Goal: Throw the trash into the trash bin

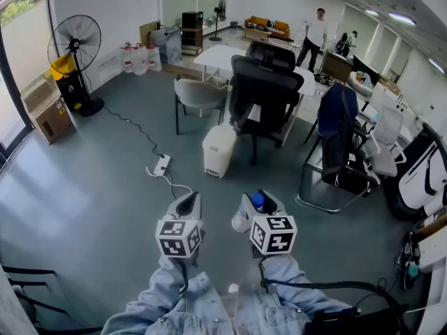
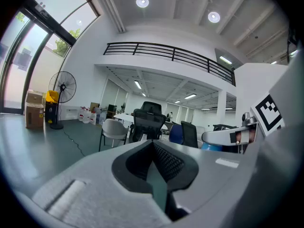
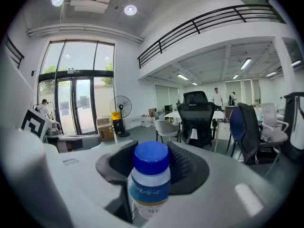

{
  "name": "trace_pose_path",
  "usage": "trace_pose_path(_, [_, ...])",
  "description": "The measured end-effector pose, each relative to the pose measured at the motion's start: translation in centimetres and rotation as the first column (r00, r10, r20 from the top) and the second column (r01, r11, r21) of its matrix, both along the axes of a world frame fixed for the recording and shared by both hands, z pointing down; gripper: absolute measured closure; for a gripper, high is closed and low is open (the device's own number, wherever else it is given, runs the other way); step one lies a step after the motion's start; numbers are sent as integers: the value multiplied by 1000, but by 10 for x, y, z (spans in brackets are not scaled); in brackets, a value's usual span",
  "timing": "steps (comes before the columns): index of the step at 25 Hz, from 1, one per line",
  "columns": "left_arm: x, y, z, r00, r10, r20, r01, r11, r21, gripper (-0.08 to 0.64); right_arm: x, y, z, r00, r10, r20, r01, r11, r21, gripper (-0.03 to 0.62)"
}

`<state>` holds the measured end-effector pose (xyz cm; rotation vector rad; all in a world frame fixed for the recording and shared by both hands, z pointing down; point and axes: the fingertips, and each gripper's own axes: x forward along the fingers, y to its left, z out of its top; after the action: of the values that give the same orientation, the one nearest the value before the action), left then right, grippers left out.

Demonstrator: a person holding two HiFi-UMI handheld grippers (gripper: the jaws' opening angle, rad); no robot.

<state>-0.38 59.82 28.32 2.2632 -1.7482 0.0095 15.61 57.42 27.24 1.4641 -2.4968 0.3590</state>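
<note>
- Our right gripper (image 1: 258,202) has its jaws clamped on a small bottle (image 3: 150,177) with a blue cap, which stands upright between them.
- Our left gripper (image 1: 186,202) carries nothing, and its jaws are drawn together at the tips.
- Both grippers hang side by side above the grey floor (image 1: 91,187).
- The white trash bin (image 1: 218,150) stands on the floor ahead of us, just beside a black office chair (image 1: 264,98) and well apart from the bottle.
- A power strip (image 1: 162,164) lies on the floor left of the bin.
</note>
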Motion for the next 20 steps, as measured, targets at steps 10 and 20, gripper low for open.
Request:
trace_pose_path(10, [-3,3,8,1000,10,-6,-10,1000,-7,551,-2,5,7,999,1,50,0,1000,-23,397])
trace_pose_path(20, [11,-30,32,1000,24,-11,-24,999,-49,551,17,-28,32,997,50,54,-45,995,-86,397])
